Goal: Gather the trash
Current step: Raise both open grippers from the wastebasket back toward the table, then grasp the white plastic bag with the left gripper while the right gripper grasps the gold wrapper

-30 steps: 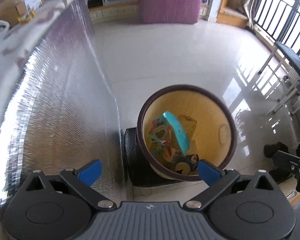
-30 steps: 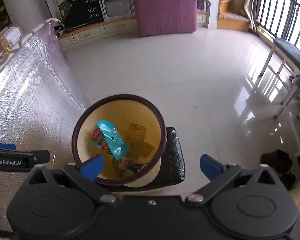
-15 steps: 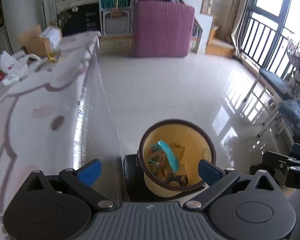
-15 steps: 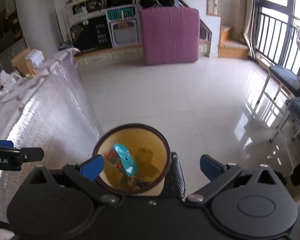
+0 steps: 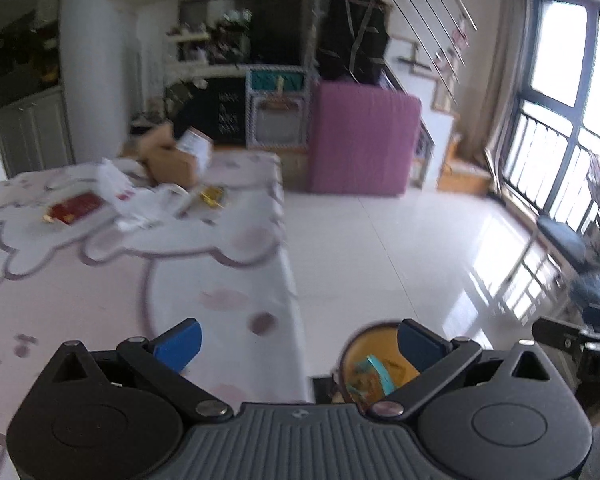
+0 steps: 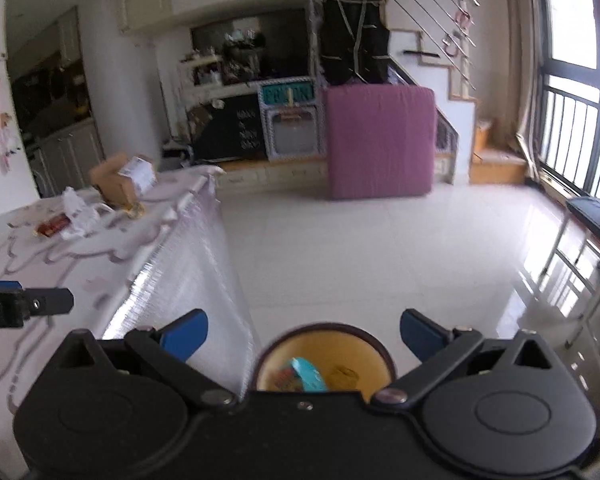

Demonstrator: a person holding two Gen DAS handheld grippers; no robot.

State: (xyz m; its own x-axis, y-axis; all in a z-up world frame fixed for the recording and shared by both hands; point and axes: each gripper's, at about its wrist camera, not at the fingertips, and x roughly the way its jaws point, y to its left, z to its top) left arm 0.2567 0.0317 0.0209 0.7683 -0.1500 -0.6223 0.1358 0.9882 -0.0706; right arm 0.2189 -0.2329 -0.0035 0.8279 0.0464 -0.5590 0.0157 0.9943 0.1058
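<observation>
Here, the long table under a white cartoon-print cloth (image 5: 132, 280) carries crumpled white wrappers (image 5: 140, 200); beside it on the floor, the round yellow dark-rimmed bin (image 6: 324, 330) holds a teal packet (image 6: 306, 374). Left gripper (image 5: 300, 340) and right gripper (image 6: 304, 332) are both spread, empty.

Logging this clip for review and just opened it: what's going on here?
A person holds two hand-held grippers, both open and empty: the left hand-held gripper and the right hand-held gripper. Below them on the floor stands a yellow round bin with a dark rim, a teal wrapper inside. A red packet and crumpled white paper lie on the table with the pink-patterned cloth.
</observation>
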